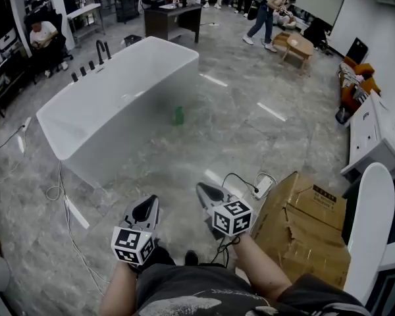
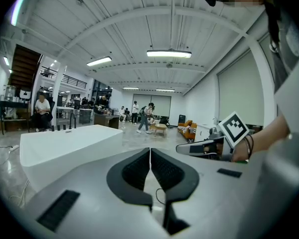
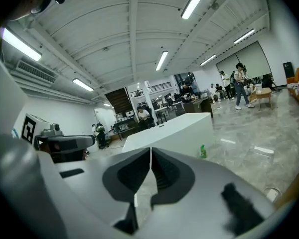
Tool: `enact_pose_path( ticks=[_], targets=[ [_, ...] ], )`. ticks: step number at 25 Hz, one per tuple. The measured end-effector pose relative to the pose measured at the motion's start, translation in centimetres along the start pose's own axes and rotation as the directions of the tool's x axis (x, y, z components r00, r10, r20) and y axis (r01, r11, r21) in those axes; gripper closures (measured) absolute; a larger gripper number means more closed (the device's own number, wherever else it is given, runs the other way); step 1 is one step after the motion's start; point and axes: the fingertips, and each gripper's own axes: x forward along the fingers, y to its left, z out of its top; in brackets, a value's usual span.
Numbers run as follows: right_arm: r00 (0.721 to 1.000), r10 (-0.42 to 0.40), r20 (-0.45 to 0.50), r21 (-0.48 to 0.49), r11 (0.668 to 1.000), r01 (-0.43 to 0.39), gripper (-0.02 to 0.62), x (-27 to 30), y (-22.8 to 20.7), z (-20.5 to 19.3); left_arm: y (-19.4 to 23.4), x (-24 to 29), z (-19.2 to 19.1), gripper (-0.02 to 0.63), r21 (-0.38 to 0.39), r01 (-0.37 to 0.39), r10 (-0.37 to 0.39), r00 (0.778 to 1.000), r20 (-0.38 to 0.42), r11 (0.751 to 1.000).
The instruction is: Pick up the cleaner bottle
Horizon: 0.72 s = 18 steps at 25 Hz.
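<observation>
A small green cleaner bottle (image 1: 178,115) stands upright on the marble floor beside the long side of a white bathtub (image 1: 112,101). In the right gripper view the bottle (image 3: 203,152) shows small and far off, next to the tub (image 3: 169,128). My left gripper (image 1: 143,209) and right gripper (image 1: 206,193) are held side by side close to the person's body, well short of the bottle. Both are shut, jaws touching at the tips, with nothing between them. The left gripper view shows the tub (image 2: 65,143) and the right gripper (image 2: 204,147), but no bottle.
A crushed cardboard box (image 1: 306,226) lies on the floor at my right, with a white power strip (image 1: 263,187) and its cable beside it. Cables trail across the floor at the left (image 1: 59,196). Several people, desks and low furniture fill the far end of the hall.
</observation>
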Motion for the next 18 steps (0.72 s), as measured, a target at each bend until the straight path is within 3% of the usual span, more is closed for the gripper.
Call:
enact_pose_path(
  ticks=[10, 18],
  targets=[
    [0.997, -0.076, -0.021, 0.127, 0.989, 0.078, 0.566, 1.6, -4.0, -1.9, 2.7, 2.1, -0.9, 0.588, -0.041, -0.020, 0.018, 0.999, -0.033, 0.999],
    [0.987, -0.155, -0.045, 0.130, 0.979, 0.159, 0.566, 6.0, -9.3, 0.0, 7.4, 10.5, 0.0, 0.588, -0.051, 0.062, -0.064, 0.997, -0.047, 0.997]
  ],
)
